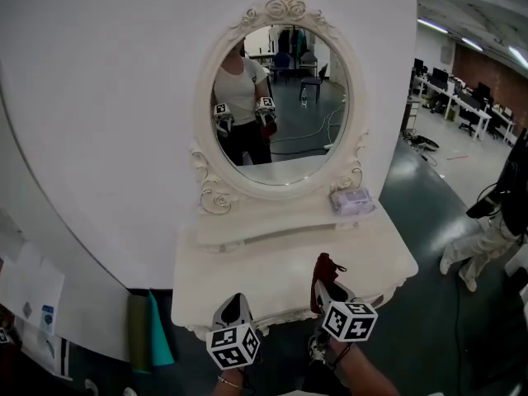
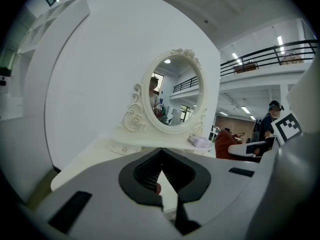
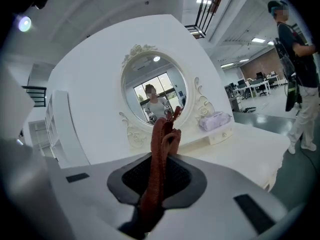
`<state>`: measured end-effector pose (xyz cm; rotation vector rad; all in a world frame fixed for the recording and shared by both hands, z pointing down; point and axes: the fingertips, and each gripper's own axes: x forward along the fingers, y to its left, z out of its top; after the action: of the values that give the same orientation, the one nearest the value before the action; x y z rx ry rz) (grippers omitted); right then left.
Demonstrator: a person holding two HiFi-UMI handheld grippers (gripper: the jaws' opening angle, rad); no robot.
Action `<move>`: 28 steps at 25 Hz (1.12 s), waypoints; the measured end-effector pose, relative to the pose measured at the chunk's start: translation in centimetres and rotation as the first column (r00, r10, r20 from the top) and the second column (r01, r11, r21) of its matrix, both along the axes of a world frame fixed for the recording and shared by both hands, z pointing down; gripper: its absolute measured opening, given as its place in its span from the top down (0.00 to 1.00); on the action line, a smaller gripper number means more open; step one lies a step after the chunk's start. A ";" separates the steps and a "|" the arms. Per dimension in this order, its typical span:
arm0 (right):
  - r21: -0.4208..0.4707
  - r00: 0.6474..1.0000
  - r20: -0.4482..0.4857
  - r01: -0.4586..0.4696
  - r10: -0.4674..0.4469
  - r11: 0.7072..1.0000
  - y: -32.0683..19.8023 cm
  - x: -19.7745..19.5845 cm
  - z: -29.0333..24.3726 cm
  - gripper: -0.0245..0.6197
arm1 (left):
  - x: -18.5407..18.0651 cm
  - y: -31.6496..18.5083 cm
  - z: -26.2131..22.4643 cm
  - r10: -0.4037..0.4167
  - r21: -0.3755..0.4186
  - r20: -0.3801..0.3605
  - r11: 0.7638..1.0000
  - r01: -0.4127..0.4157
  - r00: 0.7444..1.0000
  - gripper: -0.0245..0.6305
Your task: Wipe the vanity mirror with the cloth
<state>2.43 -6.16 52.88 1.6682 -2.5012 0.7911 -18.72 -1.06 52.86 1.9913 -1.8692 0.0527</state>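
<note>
The oval vanity mirror (image 1: 280,97) in its ornate white frame stands at the back of a white vanity table (image 1: 264,275). It reflects the person holding both grippers. My right gripper (image 1: 327,272) is over the table's front right part, shut on a dark red cloth (image 1: 323,280). In the right gripper view the cloth (image 3: 161,149) sticks up between the jaws, well short of the mirror (image 3: 155,91). My left gripper (image 1: 234,304) hovers at the table's front edge, jaws closed with nothing in them. Its own view shows the mirror (image 2: 175,96) ahead.
A pale pack of wipes (image 1: 352,200) lies on the raised shelf under the mirror's right side. A person (image 1: 495,221) stands on the floor to the right. Green and teal boards (image 1: 148,332) lean beside the table's left. A white wall backs the vanity.
</note>
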 end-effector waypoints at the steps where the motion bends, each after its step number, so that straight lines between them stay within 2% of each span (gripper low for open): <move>1: 0.004 1.000 -0.002 0.005 -0.005 1.000 -1.0 0.1 0.0 0.87 | 0.2 -0.8 0.1 -0.011 -0.006 0.001 1.000 0.011 1.000 0.96; 6: 0.048 1.000 0.002 0.025 -0.025 0.999 -6.8 1.3 -1.4 0.87 | 2.0 -6.0 -1.7 -0.032 0.011 0.035 0.999 0.031 0.999 0.96; 13: 0.042 0.996 0.052 0.065 -0.067 0.997 -14.2 3.2 -1.7 0.87 | 4.4 -13.2 -3.5 -0.074 0.032 0.071 0.997 0.072 0.995 0.96; 20: 0.042 0.990 0.029 0.139 -0.140 0.989 -20.1 3.8 -1.9 0.87 | 6.0 -19.1 -3.0 -0.117 0.023 0.059 0.993 0.116 0.991 0.96; 28: 0.043 0.962 0.005 0.273 -0.274 0.961 -25.2 1.6 -2.1 0.87 | 6.0 -23.9 -2.1 -0.189 -0.009 0.037 0.982 0.190 0.981 0.96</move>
<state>4.00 -31.39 50.76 1.2873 -2.6918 0.7244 -12.70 -24.94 50.79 1.8059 -2.0669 0.0463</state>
